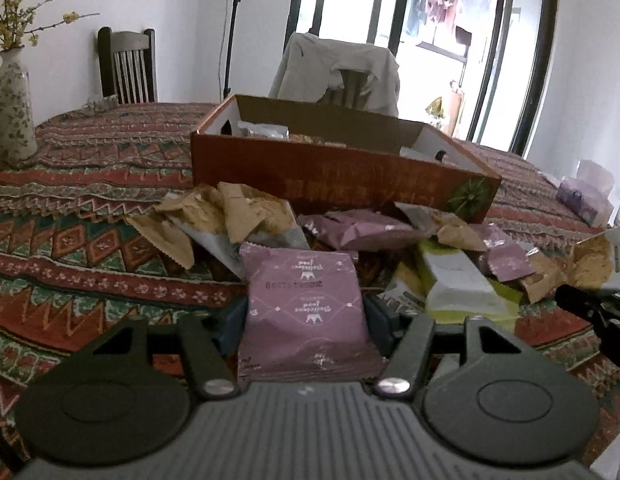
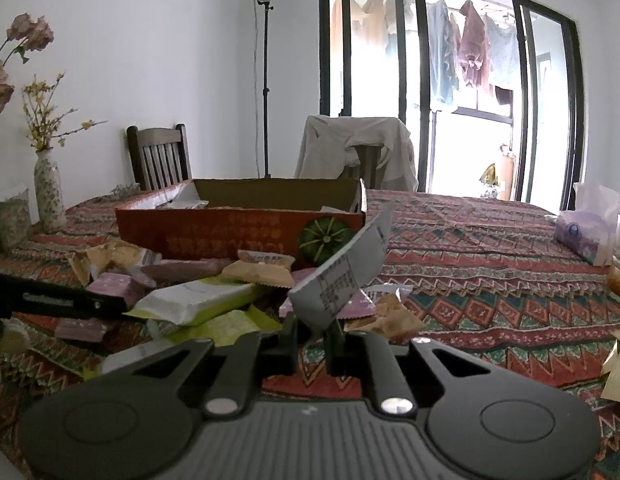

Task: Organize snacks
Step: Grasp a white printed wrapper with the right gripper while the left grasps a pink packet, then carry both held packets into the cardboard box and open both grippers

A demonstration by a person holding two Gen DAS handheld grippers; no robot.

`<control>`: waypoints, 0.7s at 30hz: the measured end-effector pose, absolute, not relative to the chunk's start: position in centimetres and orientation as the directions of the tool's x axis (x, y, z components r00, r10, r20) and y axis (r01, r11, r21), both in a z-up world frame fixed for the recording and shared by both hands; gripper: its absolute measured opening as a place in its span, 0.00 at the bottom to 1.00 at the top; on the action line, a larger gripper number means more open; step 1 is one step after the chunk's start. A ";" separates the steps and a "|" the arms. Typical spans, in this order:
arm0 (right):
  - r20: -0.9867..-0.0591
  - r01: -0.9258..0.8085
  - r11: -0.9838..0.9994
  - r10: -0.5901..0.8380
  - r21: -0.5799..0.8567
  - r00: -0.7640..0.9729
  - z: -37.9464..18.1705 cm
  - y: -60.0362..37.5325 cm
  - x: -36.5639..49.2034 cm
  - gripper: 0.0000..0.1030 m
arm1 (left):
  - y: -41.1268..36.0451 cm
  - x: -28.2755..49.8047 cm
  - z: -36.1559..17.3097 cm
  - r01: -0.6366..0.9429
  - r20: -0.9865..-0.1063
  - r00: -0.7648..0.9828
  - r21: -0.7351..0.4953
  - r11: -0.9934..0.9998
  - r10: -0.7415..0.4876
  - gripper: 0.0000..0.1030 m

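Observation:
A purple snack packet (image 1: 303,292) stands upright between the fingers of my left gripper (image 1: 305,318), and both pads press on its side edges. My right gripper (image 2: 312,338) is shut on the lower corner of a white printed snack packet (image 2: 346,268), which sticks up and tilts to the right. A pile of loose snacks (image 1: 390,232) in purple, tan and yellow-green wrappers lies on the patterned tablecloth in front of an open red cardboard box (image 1: 350,176), also seen as the red box (image 2: 229,232). A few packets lie inside the box.
A flowered vase (image 1: 13,108) stands at the table's left. Two chairs (image 2: 161,156) are behind the table, one draped with cloth. A purple tissue pack (image 2: 586,232) sits at the right edge. A yellow-green packet (image 2: 197,300) lies left of my right gripper.

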State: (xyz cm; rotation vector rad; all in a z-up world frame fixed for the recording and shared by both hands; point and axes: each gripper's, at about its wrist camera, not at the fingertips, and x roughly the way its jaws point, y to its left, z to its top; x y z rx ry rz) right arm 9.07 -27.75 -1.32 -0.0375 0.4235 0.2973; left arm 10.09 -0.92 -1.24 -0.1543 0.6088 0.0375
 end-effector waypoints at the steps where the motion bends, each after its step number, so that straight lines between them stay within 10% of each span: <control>1: -0.408 -0.291 0.956 0.276 0.026 0.870 -1.3 -27.8 9.1 0.12 | -0.9 9.7 -1.0 -0.073 -0.563 0.826 -0.141 0.987 -0.019 0.61; 21: -0.326 -0.331 0.943 0.301 -0.039 0.896 2.5 -25.0 12.7 0.12 | -0.3 12.0 4.7 -0.033 -0.410 0.911 -0.144 0.989 -0.029 0.61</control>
